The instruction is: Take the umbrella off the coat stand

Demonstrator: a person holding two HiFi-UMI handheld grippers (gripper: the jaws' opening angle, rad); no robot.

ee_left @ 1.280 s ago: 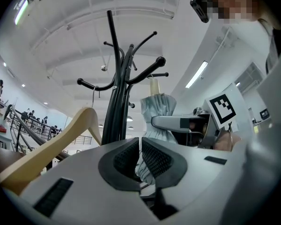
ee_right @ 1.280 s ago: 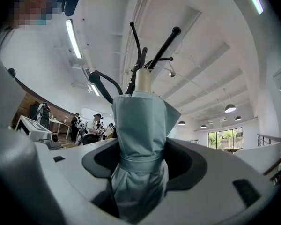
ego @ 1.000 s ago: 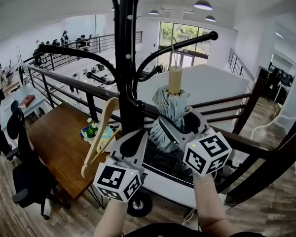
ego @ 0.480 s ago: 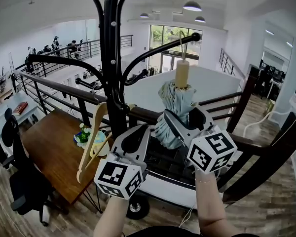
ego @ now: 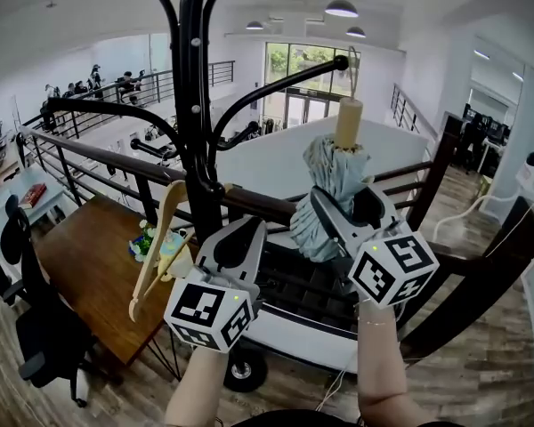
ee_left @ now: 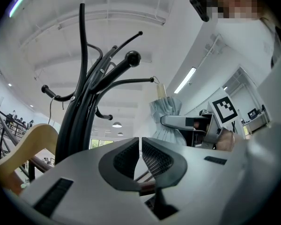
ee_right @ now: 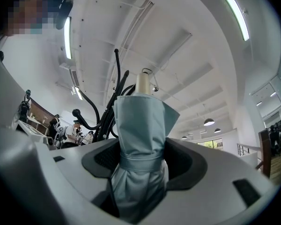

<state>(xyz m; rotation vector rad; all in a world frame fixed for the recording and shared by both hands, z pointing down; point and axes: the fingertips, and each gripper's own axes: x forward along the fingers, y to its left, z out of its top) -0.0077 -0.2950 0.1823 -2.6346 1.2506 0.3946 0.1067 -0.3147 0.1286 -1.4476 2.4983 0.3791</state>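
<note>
A black coat stand point(ego: 194, 105) rises at centre, with one curved arm ending in a ball tip point(ego: 340, 61). The folded pale blue umbrella point(ego: 331, 185) stands upright just right of it, beige handle point(ego: 348, 123) on top. Its thin cord loop point(ego: 352, 69) sits right by the ball tip; I cannot tell if it still rings the arm. My right gripper point(ego: 325, 216) is shut on the umbrella point(ee_right: 143, 139), jaws pressing at its strap. My left gripper point(ego: 240, 238) is shut and holds nothing, low beside the stand's pole point(ee_left: 82, 107), with the umbrella point(ee_left: 166, 118) to its right.
A wooden hanger point(ego: 156, 247) dangles from the stand's left side. A dark wooden railing point(ego: 427, 256) runs behind the stand. Below lie a wooden table point(ego: 89, 274) with flowers point(ego: 151, 238) and an office chair point(ego: 36, 327). People stand on the far balcony.
My right gripper has carried the umbrella up and to the right, sliding its loop along the arm to the ball tip. The left gripper stayed shut near the pole.
</note>
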